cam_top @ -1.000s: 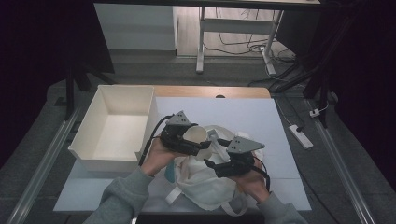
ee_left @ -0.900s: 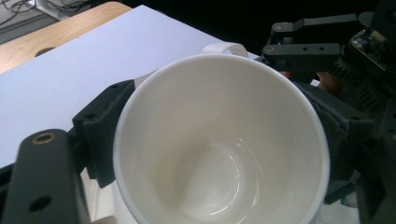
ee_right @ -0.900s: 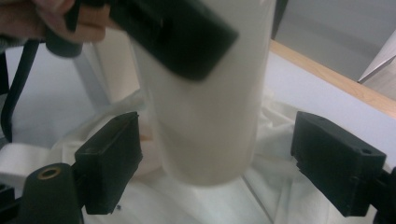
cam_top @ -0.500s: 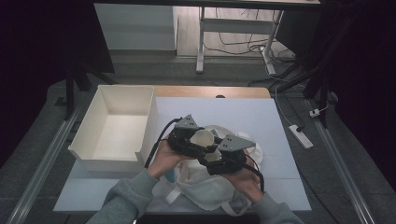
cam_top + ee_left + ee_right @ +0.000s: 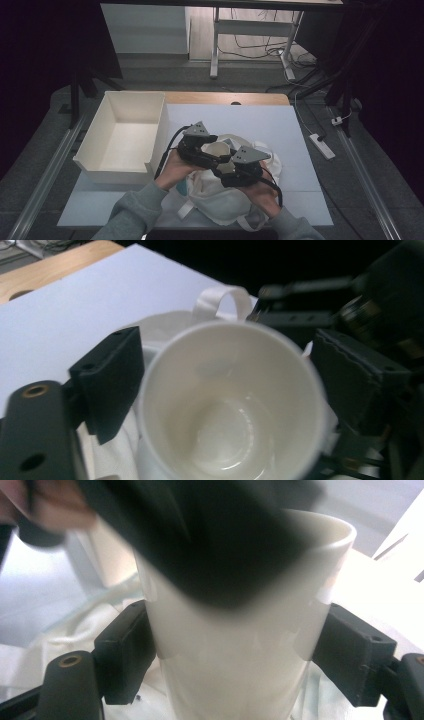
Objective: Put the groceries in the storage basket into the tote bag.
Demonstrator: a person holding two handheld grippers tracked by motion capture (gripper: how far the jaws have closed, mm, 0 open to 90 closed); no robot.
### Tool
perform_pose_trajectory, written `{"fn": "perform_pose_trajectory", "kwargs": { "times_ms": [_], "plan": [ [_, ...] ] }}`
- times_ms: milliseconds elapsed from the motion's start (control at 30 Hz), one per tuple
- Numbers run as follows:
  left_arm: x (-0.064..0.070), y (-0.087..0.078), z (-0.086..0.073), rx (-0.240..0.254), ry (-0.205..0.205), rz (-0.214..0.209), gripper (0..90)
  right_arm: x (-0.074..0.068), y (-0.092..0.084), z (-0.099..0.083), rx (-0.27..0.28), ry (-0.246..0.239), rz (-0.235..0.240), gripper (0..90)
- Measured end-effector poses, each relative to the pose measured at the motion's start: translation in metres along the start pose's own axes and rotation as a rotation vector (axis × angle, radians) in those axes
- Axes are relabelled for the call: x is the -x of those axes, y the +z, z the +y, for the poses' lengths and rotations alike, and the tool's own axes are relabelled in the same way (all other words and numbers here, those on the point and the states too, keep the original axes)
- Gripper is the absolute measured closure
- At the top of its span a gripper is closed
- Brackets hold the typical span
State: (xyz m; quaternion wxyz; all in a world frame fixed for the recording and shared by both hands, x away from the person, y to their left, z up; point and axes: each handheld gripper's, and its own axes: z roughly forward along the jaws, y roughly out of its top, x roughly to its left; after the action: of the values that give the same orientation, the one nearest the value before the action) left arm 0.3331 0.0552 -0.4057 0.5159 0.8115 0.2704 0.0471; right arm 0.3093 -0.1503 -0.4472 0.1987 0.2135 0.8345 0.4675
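Note:
A white cup (image 5: pixel 215 149) is held upright over a white cloth bag (image 5: pixel 220 200) on the table. My left gripper (image 5: pixel 210 152) reaches in from the left and my right gripper (image 5: pixel 225 162) from the right. In the left gripper view I look down into the cup (image 5: pixel 230 410); the left gripper (image 5: pixel 225 380) has a pad against each side of the rim, though its jaws have just been opening a little. In the right gripper view the right gripper (image 5: pixel 235 660) has been closing, and its pads press on the cup's (image 5: pixel 240 645) sides.
An open white box (image 5: pixel 95 135) stands at the table's left. A white sheet (image 5: pixel 250 120) covers the table, with a wooden edge (image 5: pixel 225 97) behind. The bag's loop handle (image 5: pixel 220 295) rises behind the cup. The left gripper (image 5: pixel 200 540) blurs dark across the right gripper view.
The right gripper has slid left, closer to the cup and the left gripper. The left gripper has shifted slightly right. The cup stays between them over the bag.

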Motion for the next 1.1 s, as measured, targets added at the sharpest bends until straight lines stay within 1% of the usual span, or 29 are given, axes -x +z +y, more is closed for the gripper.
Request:
{"fn": "perform_pose_trajectory", "kwargs": {
  "times_ms": [67,267,400,533,633,700,767,867,967,1033,1100],
  "plan": [
    [-0.002,-0.009,0.001,0.016,0.002,0.010,13.0,0.002,0.002,-0.002,-0.011,0.001,-0.007,22.2],
    [-0.007,-0.037,0.006,0.065,0.003,0.035,14.2,0.005,0.004,-0.003,-0.022,0.005,-0.020,22.2],
    [-0.013,-0.054,0.007,0.101,-0.014,0.062,14.7,0.008,0.010,-0.007,-0.051,0.006,-0.034,22.3],
    [-0.018,-0.065,0.007,0.123,-0.027,0.082,15.0,0.014,0.017,-0.013,-0.073,0.027,-0.047,22.3],
    [-0.022,-0.072,0.007,0.133,-0.036,0.095,15.2,0.017,0.021,-0.016,-0.081,0.048,-0.038,22.3],
    [-0.023,-0.075,0.007,0.141,-0.040,0.098,15.3,0.018,0.025,-0.018,-0.082,0.044,-0.025,22.3],
    [-0.023,-0.078,0.007,0.146,-0.042,0.101,15.5,0.017,0.029,-0.020,-0.084,0.039,-0.021,22.3],
    [-0.024,-0.081,0.007,0.152,-0.042,0.106,15.6,0.017,0.035,-0.023,-0.091,0.042,-0.020,22.3],
    [-0.024,-0.081,0.006,0.150,-0.043,0.108,15.6,0.018,0.040,-0.025,-0.084,0.046,-0.018,22.3],
    [-0.025,-0.081,0.006,0.149,-0.042,0.109,15.6,0.019,0.042,-0.026,-0.084,0.044,-0.026,22.3],
    [-0.025,-0.082,0.006,0.147,-0.042,0.111,15.7,0.020,0.045,-0.028,-0.104,0.041,-0.029,22.3]
  ]
}}
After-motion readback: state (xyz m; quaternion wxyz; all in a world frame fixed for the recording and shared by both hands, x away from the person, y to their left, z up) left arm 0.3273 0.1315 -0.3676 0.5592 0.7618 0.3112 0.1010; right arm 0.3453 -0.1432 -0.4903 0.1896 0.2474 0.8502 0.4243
